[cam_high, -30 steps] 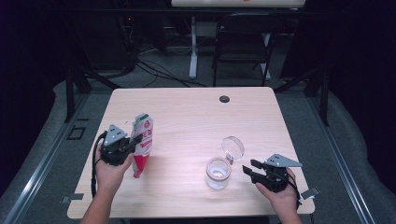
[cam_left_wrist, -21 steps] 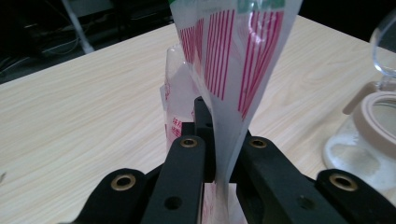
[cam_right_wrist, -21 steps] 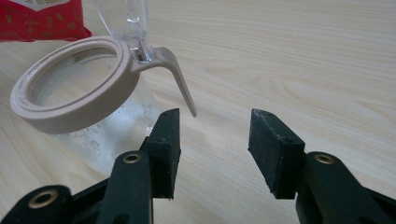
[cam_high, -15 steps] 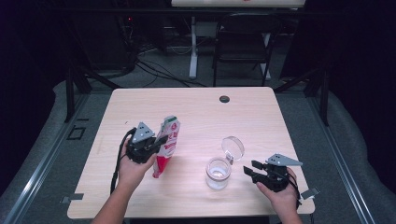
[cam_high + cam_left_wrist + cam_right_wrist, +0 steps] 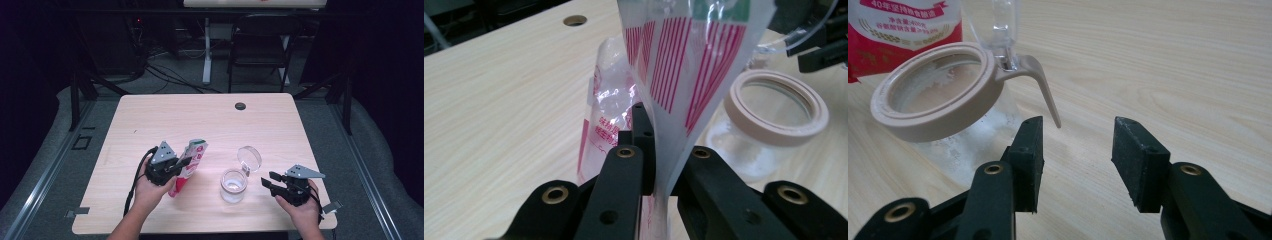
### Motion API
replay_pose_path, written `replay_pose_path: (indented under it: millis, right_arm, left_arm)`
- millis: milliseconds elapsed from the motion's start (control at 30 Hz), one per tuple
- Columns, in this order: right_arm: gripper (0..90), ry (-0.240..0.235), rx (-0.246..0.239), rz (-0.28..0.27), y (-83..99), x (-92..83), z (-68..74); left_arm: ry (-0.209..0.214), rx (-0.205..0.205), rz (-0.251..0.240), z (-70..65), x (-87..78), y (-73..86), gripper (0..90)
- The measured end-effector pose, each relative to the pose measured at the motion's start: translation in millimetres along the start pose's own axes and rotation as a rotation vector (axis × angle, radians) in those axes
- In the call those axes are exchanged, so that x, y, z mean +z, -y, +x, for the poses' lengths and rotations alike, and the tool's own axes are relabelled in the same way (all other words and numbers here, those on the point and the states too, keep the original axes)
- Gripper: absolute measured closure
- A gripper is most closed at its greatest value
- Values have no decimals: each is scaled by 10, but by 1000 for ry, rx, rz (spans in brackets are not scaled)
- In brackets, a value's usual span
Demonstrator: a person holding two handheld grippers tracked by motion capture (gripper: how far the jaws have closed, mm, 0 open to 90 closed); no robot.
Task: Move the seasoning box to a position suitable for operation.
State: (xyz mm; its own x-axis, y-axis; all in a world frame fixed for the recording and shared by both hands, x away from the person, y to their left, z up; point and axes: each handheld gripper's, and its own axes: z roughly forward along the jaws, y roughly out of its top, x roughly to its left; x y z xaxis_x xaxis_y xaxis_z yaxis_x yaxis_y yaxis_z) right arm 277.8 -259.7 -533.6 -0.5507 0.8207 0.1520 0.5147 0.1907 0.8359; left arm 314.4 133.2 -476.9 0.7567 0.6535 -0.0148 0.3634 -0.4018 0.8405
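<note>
A red-and-white plastic pouch stands tilted on the table, and my left gripper is shut on its side. In the left gripper view the pouch is pinched between the black jaws of my left gripper. A glass jar with a tan rim stands just right of the pouch, its clear hinged lid swung open behind it. My right gripper is open right of the jar. In the right gripper view my right gripper has nothing between its jaws, which have just closed a little. The jar's tan latch lever hangs ahead of them.
The light wooden table has a dark cable hole near its far edge. A black chair and cables sit on the floor beyond the table. Both hands work near the table's front edge.
My left hand has carried the pouch to the right, from the table's left part to just beside the jar. The right hand and the jar have stayed where they were.
</note>
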Motion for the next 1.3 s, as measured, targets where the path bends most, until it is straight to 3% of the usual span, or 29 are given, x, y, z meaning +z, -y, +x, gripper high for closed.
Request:
replay_pose_path:
  millis: [300,500,833,1033,1300]
  right_arm:
    - [545,6,-2,-18,-51,-88,40]
    - [611,-13,-33,-34,-113,-166,90]
    - [591,-32,-62,-43,-143,-186,147]
    - [599,-32,-69,-21,-160,-201,152]
    - [618,-31,-103,-36,-201,-231,216]
  left_arm:
    - [30,27,39,-158,45,187,896]
    - [60,-1,34,-201,79,320,893]
    - [72,-40,7,-199,91,366,887]
    - [76,-32,8,-211,101,371,881]
    - [77,-26,8,-211,101,377,873]
